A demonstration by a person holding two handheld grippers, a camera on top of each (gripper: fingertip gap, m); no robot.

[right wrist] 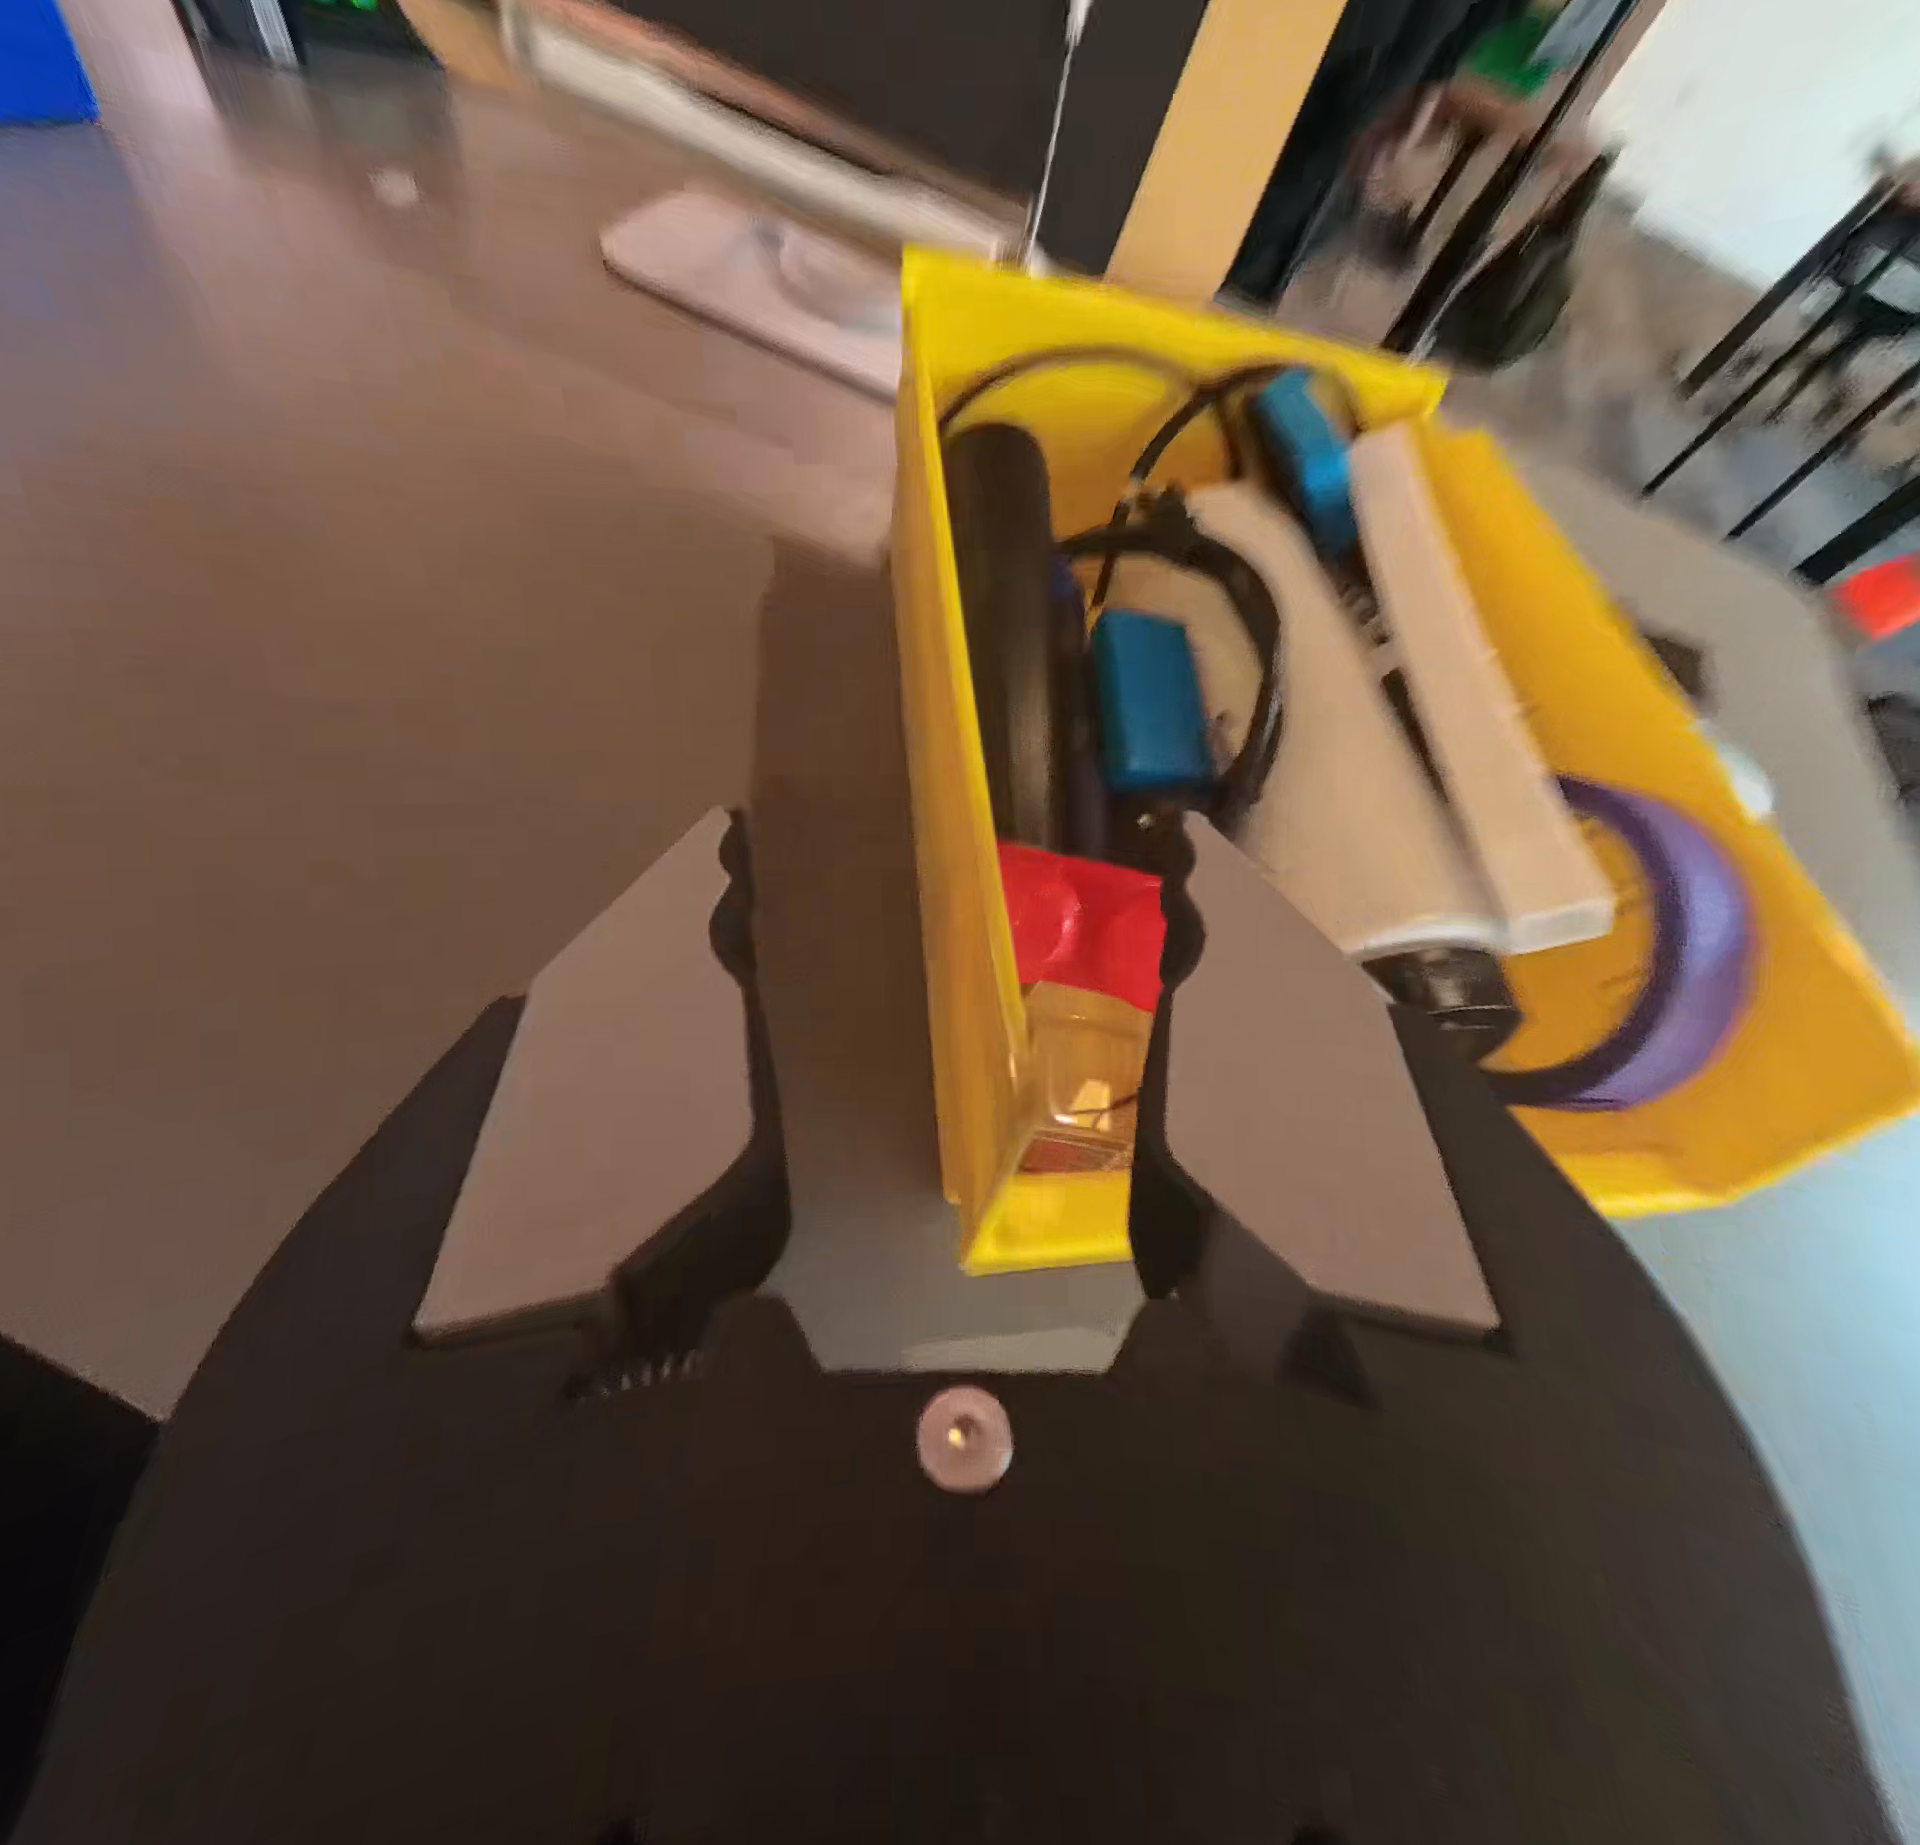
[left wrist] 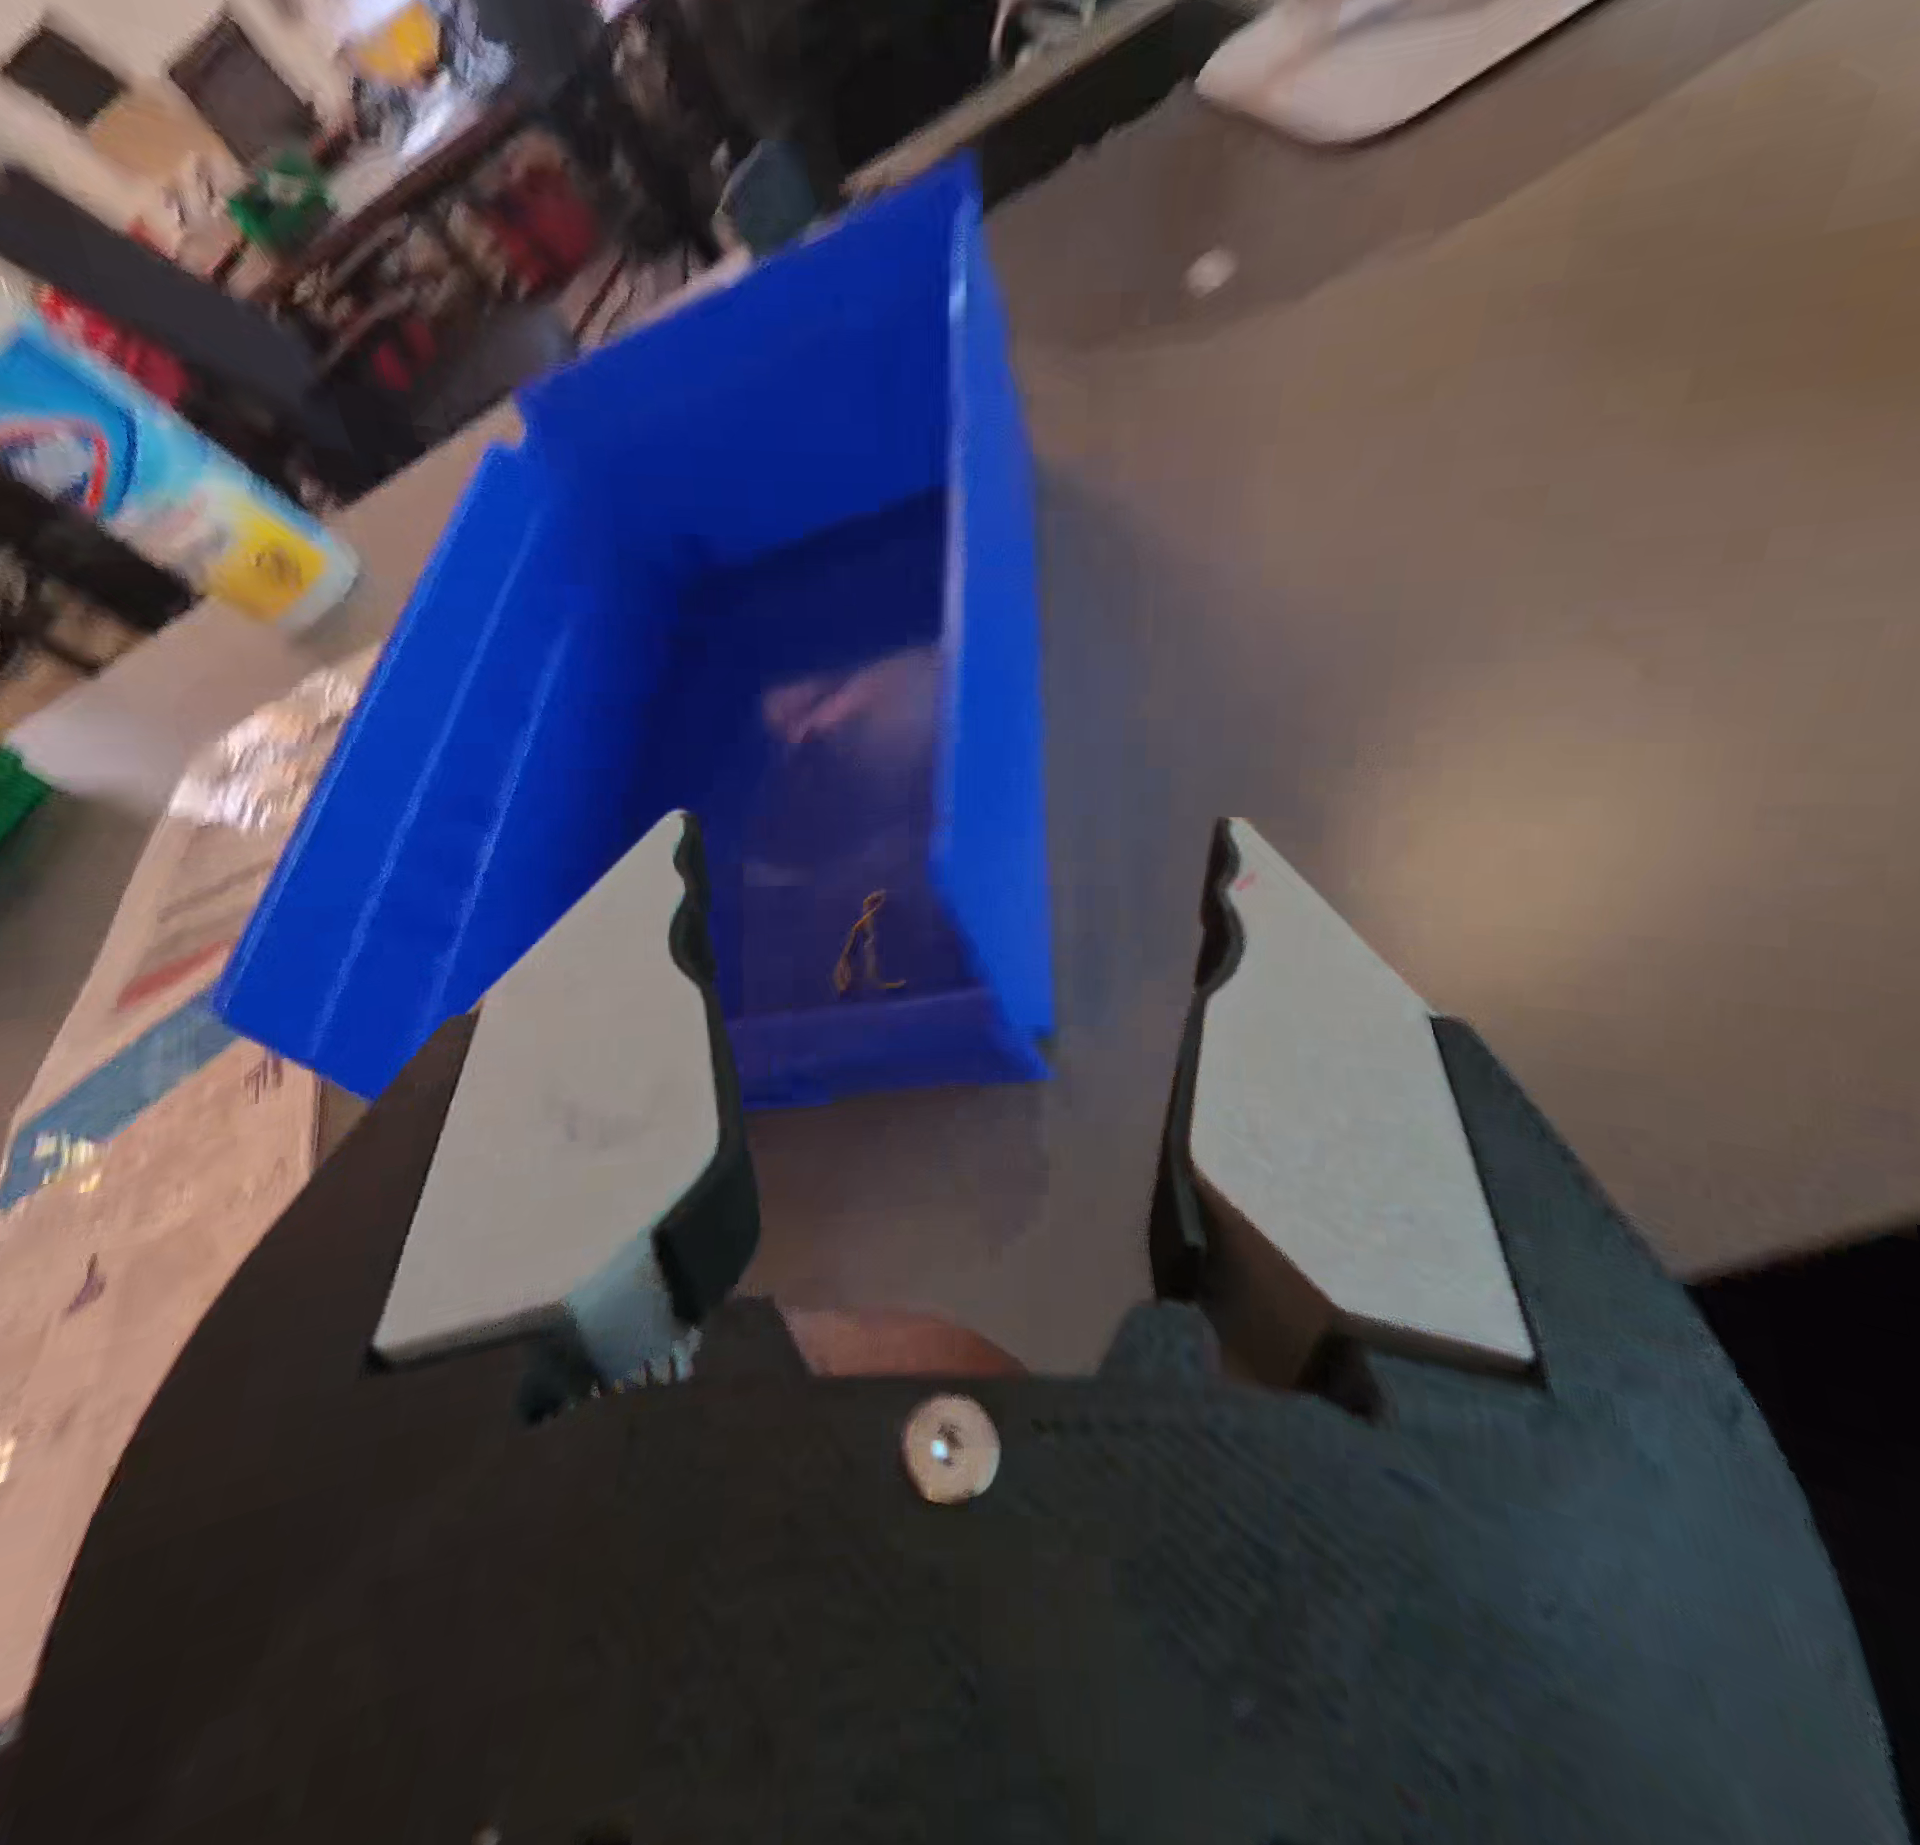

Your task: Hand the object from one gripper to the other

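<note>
In the left wrist view my left gripper (left wrist: 956, 850) is open and empty, held above the near end of a blue bin (left wrist: 727, 590) on the brown table. A blurred pinkish object (left wrist: 852, 704) and a thin yellow rubber band (left wrist: 862, 948) lie on the bin's floor. In the right wrist view my right gripper (right wrist: 961, 839) is open and empty, straddling the near left wall of a yellow bin (right wrist: 1662, 715). That bin holds a red-capped clear bottle (right wrist: 1081, 974), a black cylinder (right wrist: 1003, 611), blue blocks (right wrist: 1148, 699), white bars (right wrist: 1455, 694), black cables and a purple tape roll (right wrist: 1683, 943).
A white flat stand base (left wrist: 1371, 60) sits at the table's far edge, also shown in the right wrist view (right wrist: 748, 278). Left of the blue bin lie a crinkled printed bag (left wrist: 135, 1120) and a blue-white package (left wrist: 156, 486). The table edge (left wrist: 1818, 1245) runs at the near right. The gap from one gripper's tips to the other's is roughly 55 centimetres.
</note>
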